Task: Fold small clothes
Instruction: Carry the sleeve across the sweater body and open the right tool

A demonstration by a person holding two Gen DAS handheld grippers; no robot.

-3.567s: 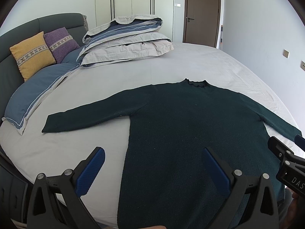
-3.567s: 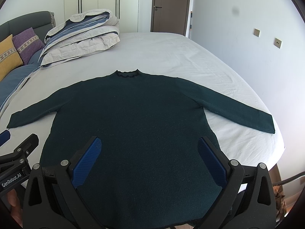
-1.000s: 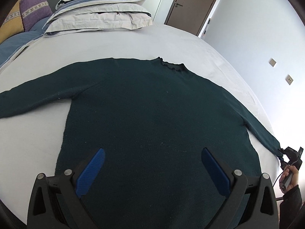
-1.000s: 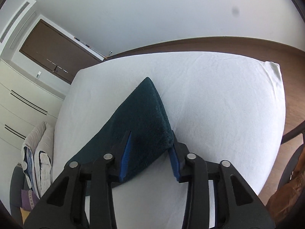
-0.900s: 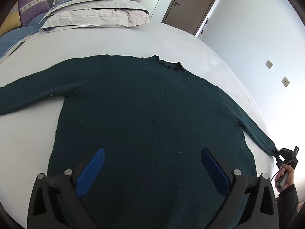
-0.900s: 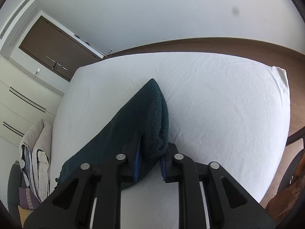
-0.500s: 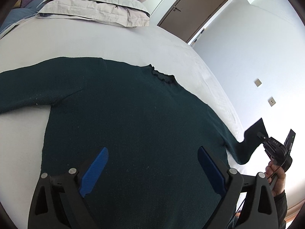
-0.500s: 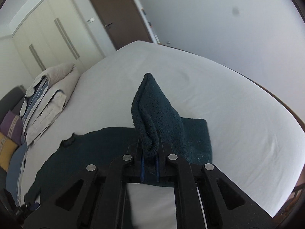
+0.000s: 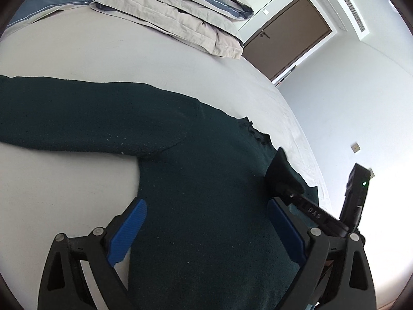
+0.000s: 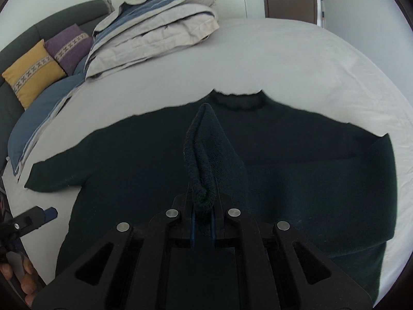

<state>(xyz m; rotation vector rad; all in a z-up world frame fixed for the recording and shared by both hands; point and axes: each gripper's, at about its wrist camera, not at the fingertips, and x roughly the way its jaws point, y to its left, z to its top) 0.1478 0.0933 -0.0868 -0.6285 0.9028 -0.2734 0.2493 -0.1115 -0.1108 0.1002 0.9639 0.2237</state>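
Note:
A dark green long-sleeved sweater (image 10: pixel 134 160) lies flat on the white bed (image 10: pixel 271 59), collar (image 10: pixel 237 100) away from me. My right gripper (image 10: pixel 202 208) is shut on the cuff of the right sleeve (image 10: pixel 206 139) and holds it above the middle of the chest, the sleeve folded across the body. In the left wrist view my left gripper (image 9: pixel 206 230) is open and empty above the sweater's lower body (image 9: pixel 201 193). The right gripper (image 9: pixel 286 188) with the cuff shows there at the right. The left sleeve (image 9: pixel 64 118) lies stretched out.
A folded grey and blue duvet (image 10: pixel 155 28) lies at the head of the bed. Yellow (image 10: pixel 31 75) and purple (image 10: pixel 67 46) cushions lean on the grey headboard at the far left. A brown door (image 9: pixel 286 38) is beyond the bed.
My right gripper shut on the right cuff, lifted it and carried it left over the chest, folding the sleeve across the body. My left gripper drifted lower and left, staying open.

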